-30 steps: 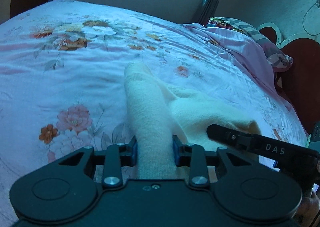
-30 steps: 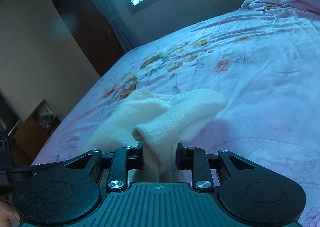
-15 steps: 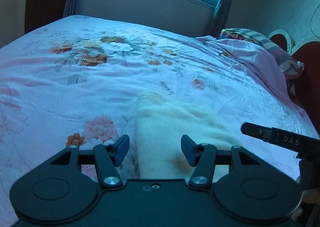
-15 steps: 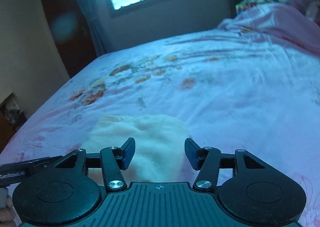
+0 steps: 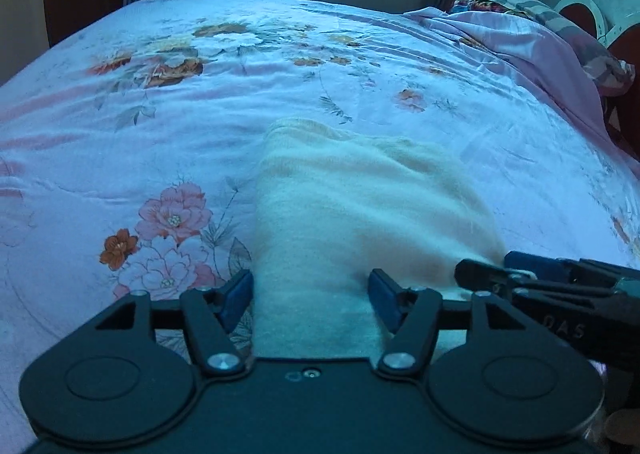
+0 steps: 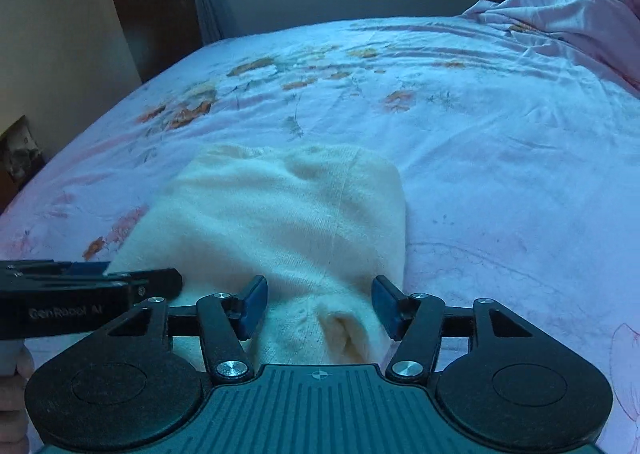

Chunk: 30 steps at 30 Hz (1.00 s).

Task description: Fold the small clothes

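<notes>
Cream knit, soft and thick: the small garment (image 5: pixel 360 206) lies folded on the flowered bed sheet (image 5: pixel 168 126), its near edge directly under both tools and its length running straight away from them toward the window end of the bed. The left gripper (image 5: pixel 310 294) stands half wide, its jaws having just been opening; the cloth's near left part sits between the blue pads (image 5: pixel 236 296), but they no longer press on it. In the right wrist view the right gripper (image 6: pixel 318 304) is the same, jaws just opened to a middling gap, with a puckered fold of the garment (image 6: pixel 280 222) lying loose between them. The two grippers sit side by side at the near edge, each about equally close, the left at the garment's left side and the right at its right.

Judging by this, one fold is laid down and released. Any further fold would likely run along that long axis, near edge carried toward the far edge, so both hands would need to regrip together.
</notes>
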### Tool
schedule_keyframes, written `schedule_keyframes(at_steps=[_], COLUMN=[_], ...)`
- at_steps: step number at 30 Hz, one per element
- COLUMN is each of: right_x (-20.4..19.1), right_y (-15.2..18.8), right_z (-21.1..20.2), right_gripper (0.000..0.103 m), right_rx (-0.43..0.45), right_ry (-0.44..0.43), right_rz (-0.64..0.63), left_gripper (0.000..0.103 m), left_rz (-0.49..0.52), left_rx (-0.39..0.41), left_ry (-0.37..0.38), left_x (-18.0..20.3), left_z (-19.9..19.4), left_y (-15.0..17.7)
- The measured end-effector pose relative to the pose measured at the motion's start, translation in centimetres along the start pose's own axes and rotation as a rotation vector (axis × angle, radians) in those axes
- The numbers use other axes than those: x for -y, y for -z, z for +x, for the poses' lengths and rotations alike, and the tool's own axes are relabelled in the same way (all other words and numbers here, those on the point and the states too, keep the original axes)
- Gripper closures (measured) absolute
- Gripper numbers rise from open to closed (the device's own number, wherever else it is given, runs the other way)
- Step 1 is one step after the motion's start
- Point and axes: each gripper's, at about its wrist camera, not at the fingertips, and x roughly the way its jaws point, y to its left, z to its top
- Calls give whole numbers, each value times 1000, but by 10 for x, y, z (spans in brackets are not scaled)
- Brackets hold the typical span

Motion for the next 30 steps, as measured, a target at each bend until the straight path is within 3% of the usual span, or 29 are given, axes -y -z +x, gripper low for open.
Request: schedule_keyframes(at_steps=[5,9,19,24,30], right_x=[-11,-18,-2,-2,-2], right_y=[14,41,73,76,69], right_z=[-43,-37,-46,-50,-63], right_gripper=[45,45,44,44,44], right_rx=[56,-31,-48,-56,-38], right_ry=[21,94,84,82,79], right_rz=[-39,-121,-42,-70,-15], left_gripper=[42,36,36,36,37], left_rz=[26,28,3,21,26], left_rx=[-14,-36,-39,-30,-26], left_ry=[-18,-28,-36,-41,-46], left_x=[9,13,16,20,21], left_z=[-18,-22,-36,-42,-50], left_y=[15,35,69,76,77])
